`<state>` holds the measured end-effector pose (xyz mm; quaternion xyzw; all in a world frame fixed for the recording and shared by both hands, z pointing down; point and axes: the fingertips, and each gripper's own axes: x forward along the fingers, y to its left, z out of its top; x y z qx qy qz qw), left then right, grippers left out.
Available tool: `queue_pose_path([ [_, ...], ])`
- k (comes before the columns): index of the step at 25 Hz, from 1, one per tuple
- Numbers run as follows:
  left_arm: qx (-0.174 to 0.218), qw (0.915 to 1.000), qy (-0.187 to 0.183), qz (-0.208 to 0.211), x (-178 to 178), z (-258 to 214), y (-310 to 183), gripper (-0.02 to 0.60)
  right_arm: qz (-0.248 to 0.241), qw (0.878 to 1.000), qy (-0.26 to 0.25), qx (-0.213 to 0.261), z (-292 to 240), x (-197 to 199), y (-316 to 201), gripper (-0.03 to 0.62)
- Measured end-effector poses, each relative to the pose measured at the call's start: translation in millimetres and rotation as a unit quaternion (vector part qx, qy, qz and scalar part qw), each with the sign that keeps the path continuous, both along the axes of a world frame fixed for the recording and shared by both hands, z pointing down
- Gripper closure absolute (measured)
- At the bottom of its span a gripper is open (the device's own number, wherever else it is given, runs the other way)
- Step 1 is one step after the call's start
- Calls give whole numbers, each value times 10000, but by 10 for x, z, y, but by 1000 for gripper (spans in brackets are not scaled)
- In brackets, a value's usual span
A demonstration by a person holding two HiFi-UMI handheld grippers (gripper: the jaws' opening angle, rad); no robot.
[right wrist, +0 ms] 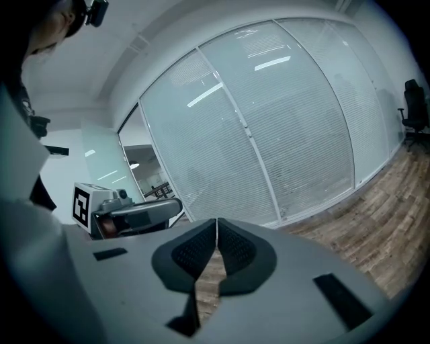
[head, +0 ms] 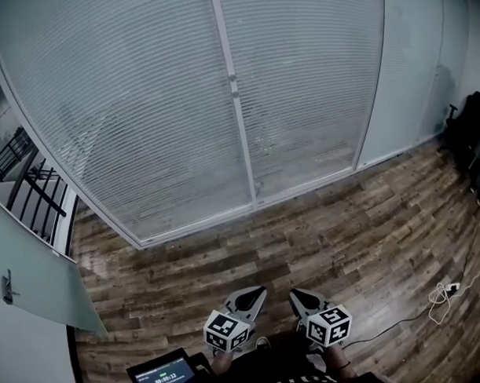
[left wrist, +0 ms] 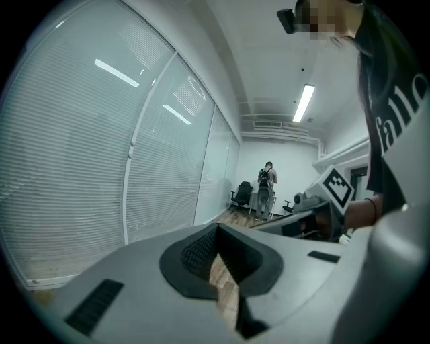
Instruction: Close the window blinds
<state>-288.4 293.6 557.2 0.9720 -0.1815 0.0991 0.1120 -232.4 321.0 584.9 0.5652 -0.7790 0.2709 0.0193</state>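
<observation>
The window blinds (head: 149,105) hang slats-down behind a glass wall with a white frame post (head: 235,100); they also fill the left gripper view (left wrist: 67,168) and the right gripper view (right wrist: 282,134). Both grippers are held low and close to the person's body, well back from the glass over the wood floor (head: 301,244). The left gripper (head: 257,293) is shut with nothing between its pads (left wrist: 216,234). Beside it the right gripper (head: 297,294) is likewise shut and empty (right wrist: 216,225). Each gripper shows in the other's view: the right gripper (left wrist: 322,208) and the left gripper (right wrist: 134,211).
A black office chair (head: 466,124) stands at the right wall. A white cable with a power strip (head: 445,294) lies on the floor at the right. An open glass door (head: 33,258) and a railing (head: 32,179) are at the left. A person (left wrist: 267,188) stands far down the room.
</observation>
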Motion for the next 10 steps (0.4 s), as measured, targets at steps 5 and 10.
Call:
queue_pose_path([
  [5,8,9999,127,7,-137,-40,-17,577,-25,9999,98,2,-41,-186,42,574],
  [10,-50,9999,147,7,-268,-9,-64,577,18,9999,114,6,-45,-287,-13,574],
])
